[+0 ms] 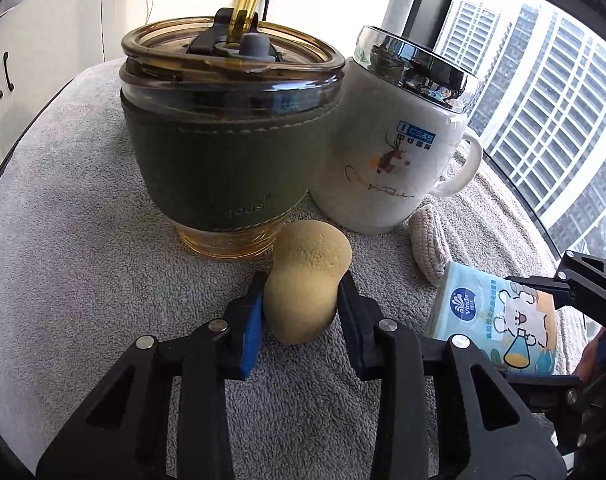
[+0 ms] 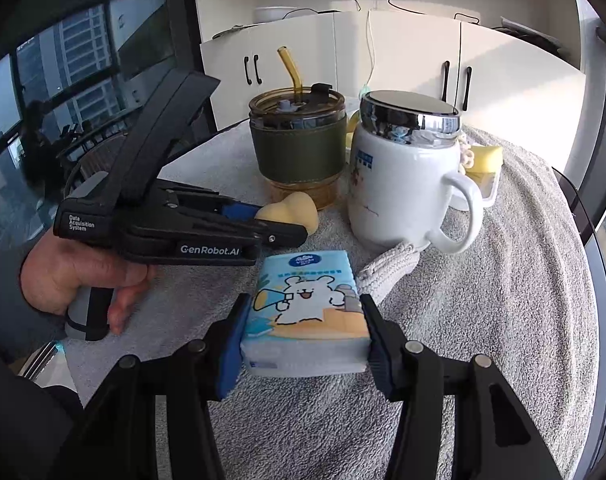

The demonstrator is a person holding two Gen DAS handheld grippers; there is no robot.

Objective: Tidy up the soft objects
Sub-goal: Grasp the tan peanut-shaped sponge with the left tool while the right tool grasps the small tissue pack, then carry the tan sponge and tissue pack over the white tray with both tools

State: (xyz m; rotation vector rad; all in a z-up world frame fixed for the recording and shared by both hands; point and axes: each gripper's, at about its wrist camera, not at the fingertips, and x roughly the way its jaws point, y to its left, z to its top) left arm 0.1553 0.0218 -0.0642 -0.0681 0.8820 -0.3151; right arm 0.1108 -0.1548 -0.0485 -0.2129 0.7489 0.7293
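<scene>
Left gripper (image 1: 299, 300) clenched on the yellow makeup sponge (image 1: 303, 280), pads pinching its waist so the soft body bulges either side; sponge resting on the grey towel (image 1: 83, 220), just in front of the amber glass tumbler (image 1: 227, 140) with its dark green sleeve and straw. Right gripper (image 2: 303, 344) grasping the tissue pack (image 2: 307, 312) across its short width, blue pad (image 2: 233, 344) pressed against one side and the black pad against the other, pack lying flat on the towel toward the near edge of the round table. Just beyond the pack, a crocheted cream pad (image 2: 387, 272) tucked partly under the white lidded mug (image 2: 403, 184), mug standing touching or nearly touching the tumbler. Farther back, toward the far edge behind the mug, a shallow white tray (image 2: 483, 188) already holding yellow soft pieces (image 2: 487, 158). A hand (image 2: 75, 276) seen around the left gripper's handle in the right wrist view. Step in hand, by the look of it: both soft items gripped but neither lifted yet, so the pick-up stage of gathering them. Next move likely calls for raising the sponge clear without nudging the tumbler beside it, then carrying it round the mug to the tray; same for the pack, with a firm enough squeeze to stop the slippery wrapper sliding. Crocheted pad probably left for a later pass, pinned as it is under the mug.
</scene>
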